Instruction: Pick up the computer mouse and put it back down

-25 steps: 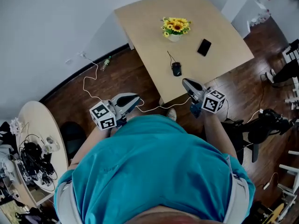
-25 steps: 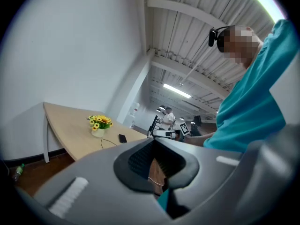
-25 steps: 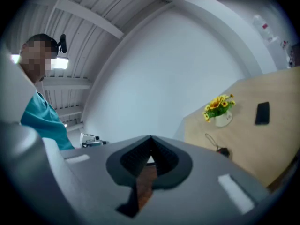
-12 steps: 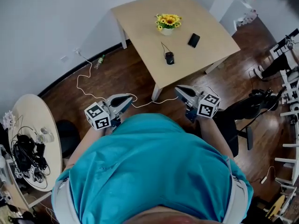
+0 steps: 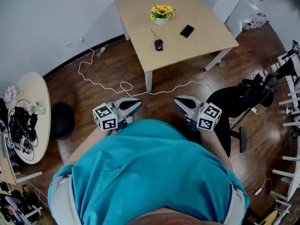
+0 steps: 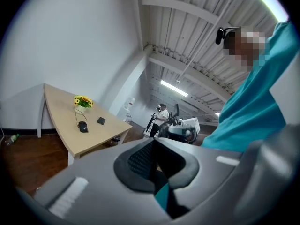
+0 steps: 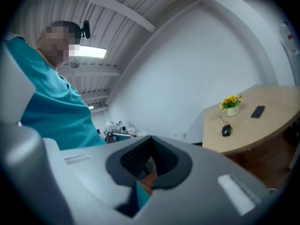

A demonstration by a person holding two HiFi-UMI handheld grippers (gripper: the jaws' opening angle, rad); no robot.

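The computer mouse (image 5: pixel 159 44) lies on the table (image 5: pixel 136 13) near flowers (image 5: pixel 161 11).

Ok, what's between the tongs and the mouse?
Head view: wood floor crossed by a white cable, then the table and its near edge.

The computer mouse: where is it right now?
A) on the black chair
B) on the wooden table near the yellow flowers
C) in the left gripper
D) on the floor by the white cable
B: the computer mouse lies on the table, near the flowers.
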